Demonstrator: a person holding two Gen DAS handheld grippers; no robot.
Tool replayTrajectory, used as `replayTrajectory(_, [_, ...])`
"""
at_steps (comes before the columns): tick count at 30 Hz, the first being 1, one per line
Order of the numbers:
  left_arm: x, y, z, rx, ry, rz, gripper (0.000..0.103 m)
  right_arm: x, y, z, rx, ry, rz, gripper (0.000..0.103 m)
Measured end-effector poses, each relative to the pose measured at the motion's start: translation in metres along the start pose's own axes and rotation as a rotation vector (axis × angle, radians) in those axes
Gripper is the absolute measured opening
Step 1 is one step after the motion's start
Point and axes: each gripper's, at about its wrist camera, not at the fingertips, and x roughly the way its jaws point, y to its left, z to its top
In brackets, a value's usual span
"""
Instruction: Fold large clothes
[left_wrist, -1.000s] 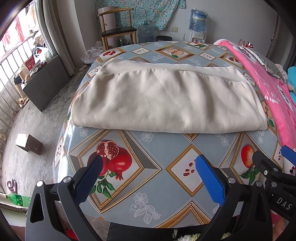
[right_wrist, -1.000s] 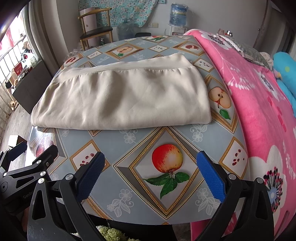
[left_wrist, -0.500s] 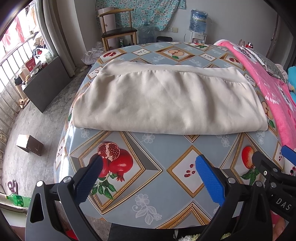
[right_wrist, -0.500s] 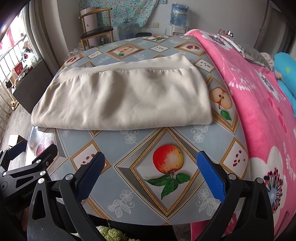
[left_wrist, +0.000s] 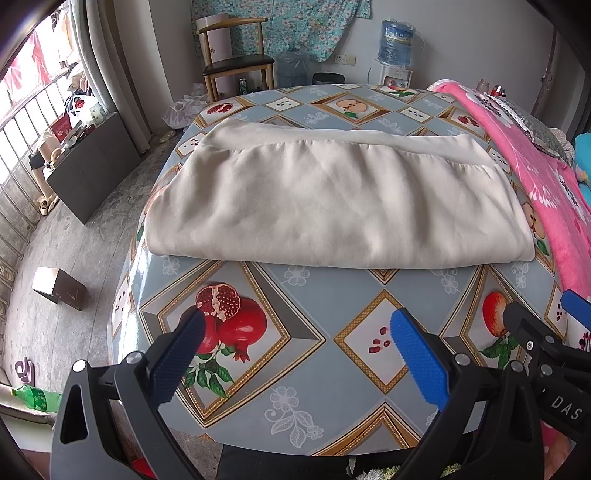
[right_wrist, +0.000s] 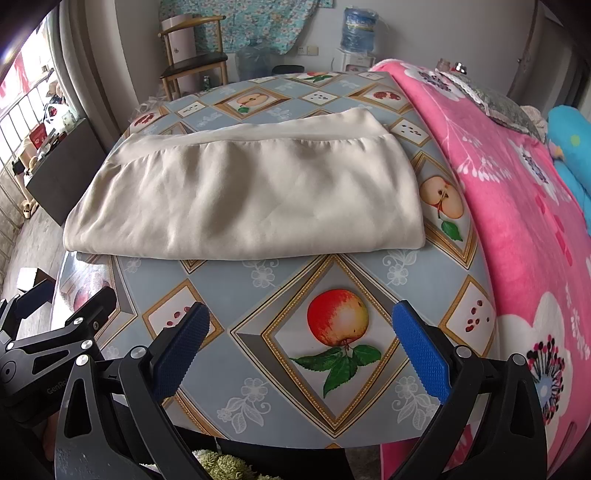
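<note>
Folded beige garment (left_wrist: 332, 199) lies mid-table (left_wrist: 332, 369). Left gripper (left_wrist: 295, 354) and right gripper (right_wrist: 301, 350) hover near it, spread wide, empty. Pink blanket (right_wrist: 517, 206) along right; wooden chair (left_wrist: 236, 62) far behind.

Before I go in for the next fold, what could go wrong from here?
1. The beige garment's left end lies at the table's left edge; a pull that way could drag it off.
2. It is stacked in layers, so the left claw or right claw, both open and short of it, may pinch only the top layer.
3. The pink blanket lies close beside its right end and might snag.
</note>
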Motion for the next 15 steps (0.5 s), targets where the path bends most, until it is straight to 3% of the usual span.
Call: replayTrajectory(15, [0.0002, -0.0013, -0.0002, 0.002, 0.002, 0.001, 0.098, 0.0015, -0.0024, 0.0021, 0.000, 0.005, 0.005, 0.096])
